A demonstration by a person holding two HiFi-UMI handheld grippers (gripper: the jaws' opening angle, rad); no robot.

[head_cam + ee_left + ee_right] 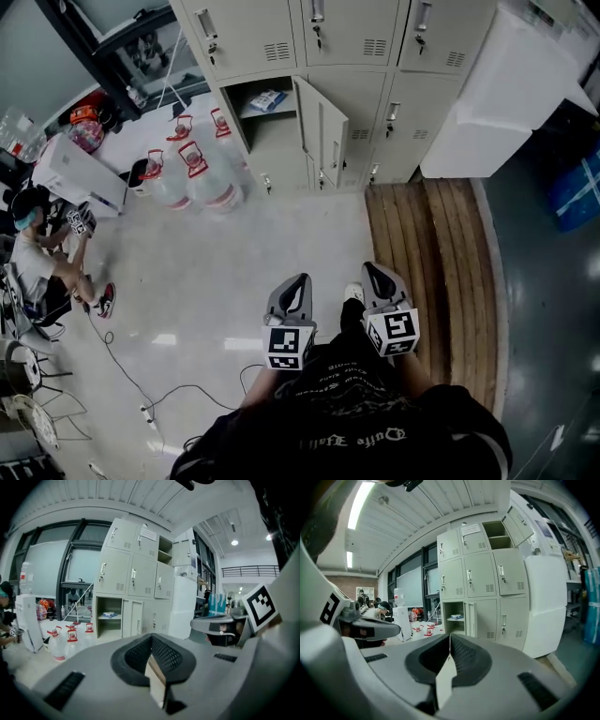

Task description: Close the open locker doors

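A bank of cream lockers stands ahead. One lower locker is open. Its door swings out to the right of the compartment, and a small blue-white packet lies on its shelf. The same open locker shows in the left gripper view, and the open locker in the right gripper view. Both gripper views also show an upper locker standing open, with that upper locker at the row's top right. My left gripper and right gripper hang side by side near my body, far from the lockers. Both are shut and hold nothing.
Several water jugs with red caps stand left of the open locker. A large white cabinet leans at the right above a wooden pallet. A person sits at the far left, and cables trail across the floor.
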